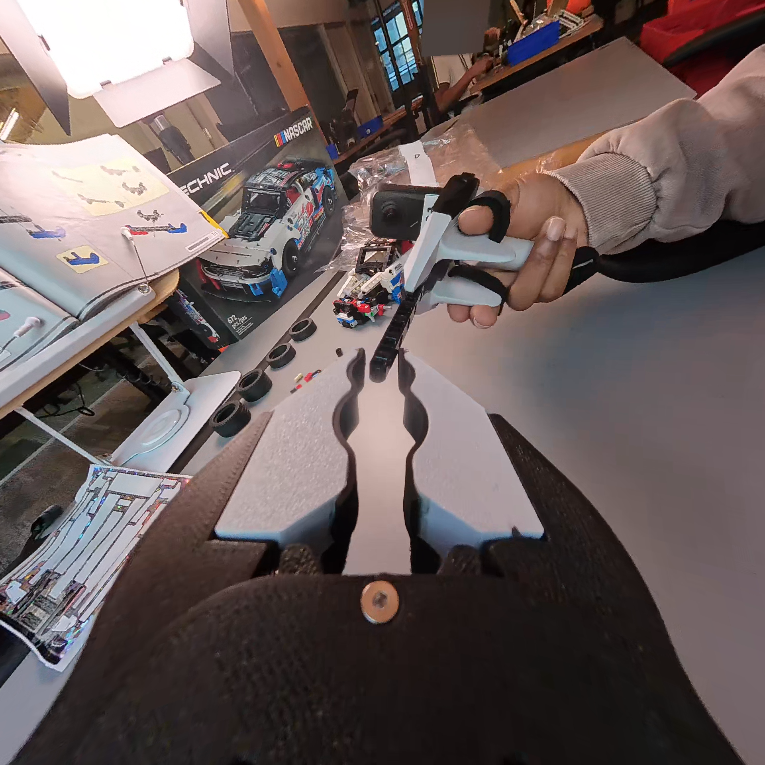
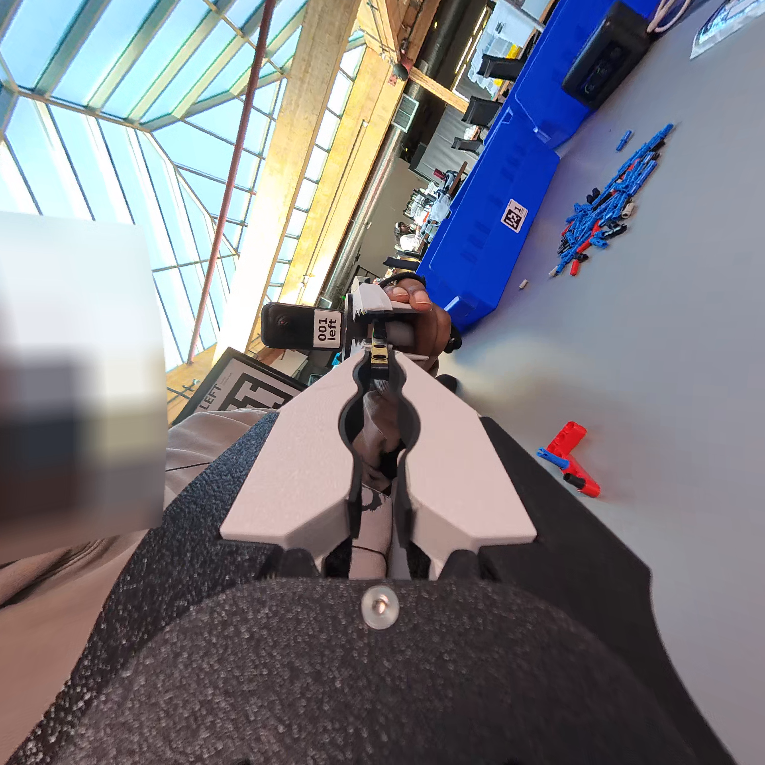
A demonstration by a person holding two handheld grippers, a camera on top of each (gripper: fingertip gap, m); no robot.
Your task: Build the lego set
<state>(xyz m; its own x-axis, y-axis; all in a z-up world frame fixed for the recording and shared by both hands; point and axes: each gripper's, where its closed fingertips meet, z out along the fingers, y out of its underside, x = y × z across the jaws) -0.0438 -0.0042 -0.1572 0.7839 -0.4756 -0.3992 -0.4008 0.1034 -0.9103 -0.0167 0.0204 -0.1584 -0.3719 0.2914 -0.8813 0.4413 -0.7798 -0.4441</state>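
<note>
Grey table (image 1: 579,414), workshop clutter behind. A long black beam (image 1: 389,339) is held in the air between both grippers: one end is pinched at the right gripper (image 1: 407,296), the other sits at the left gripper (image 1: 381,360), whose tips are narrowly parted around it; contact can't be told. It's judged light, stiff and slick, so it's best gripped flat across the sides near an end. The half-built car (image 1: 366,289) is parked just behind.

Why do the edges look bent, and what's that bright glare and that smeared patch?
Left wrist view: wide-angle lens curves the table edges; the lamp at top left is blown out white. Right wrist view: the smeared block at left is a privacy blur laid over the picture afterwards; the skylight is bright, the beam sharp.
</note>
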